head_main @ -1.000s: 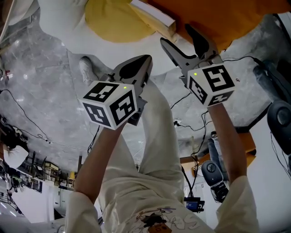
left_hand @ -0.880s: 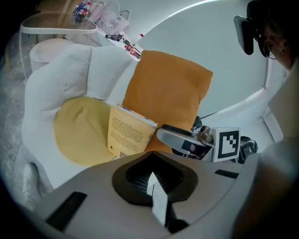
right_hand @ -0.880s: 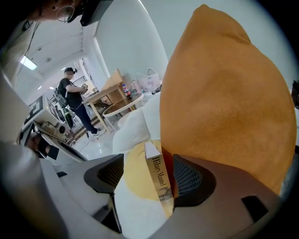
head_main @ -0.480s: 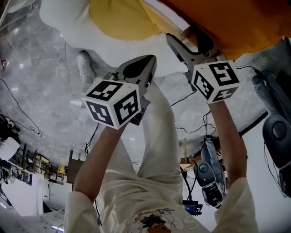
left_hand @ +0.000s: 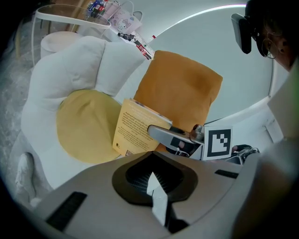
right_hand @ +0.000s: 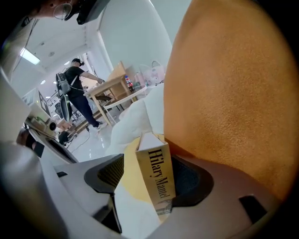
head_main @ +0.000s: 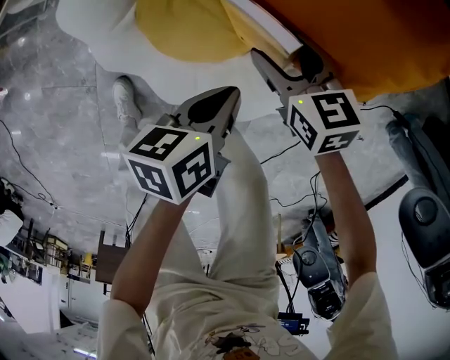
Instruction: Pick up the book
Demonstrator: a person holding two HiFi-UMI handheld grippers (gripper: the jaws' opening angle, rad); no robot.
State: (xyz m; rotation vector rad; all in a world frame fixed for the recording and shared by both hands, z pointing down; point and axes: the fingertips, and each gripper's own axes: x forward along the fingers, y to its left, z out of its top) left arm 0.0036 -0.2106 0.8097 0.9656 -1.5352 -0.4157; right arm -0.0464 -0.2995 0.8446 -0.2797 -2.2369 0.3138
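Note:
The book (head_main: 266, 22) stands on edge between a yellow cushion (head_main: 186, 31) and an orange cushion (head_main: 373, 35). In the left gripper view its pale yellow cover (left_hand: 135, 128) leans on the orange cushion (left_hand: 184, 93). My right gripper (head_main: 281, 58) is open, with one jaw on each side of the book. The right gripper view has the printed spine (right_hand: 159, 179) between the pads, with a gap on its left side. My left gripper (head_main: 213, 107) hangs lower left of the book, shut and holding nothing, and apart from it.
A white cushion (head_main: 91, 28) lies left of the yellow one. Below are marble floor, the person's shoe (head_main: 125, 98), cables and dark equipment (head_main: 422, 218). In the right gripper view a wooden table (right_hand: 117, 93) and a person (right_hand: 77, 88) stand far behind.
My right gripper has moved forward and up, and its open jaws now reach around the book. The left gripper has barely moved.

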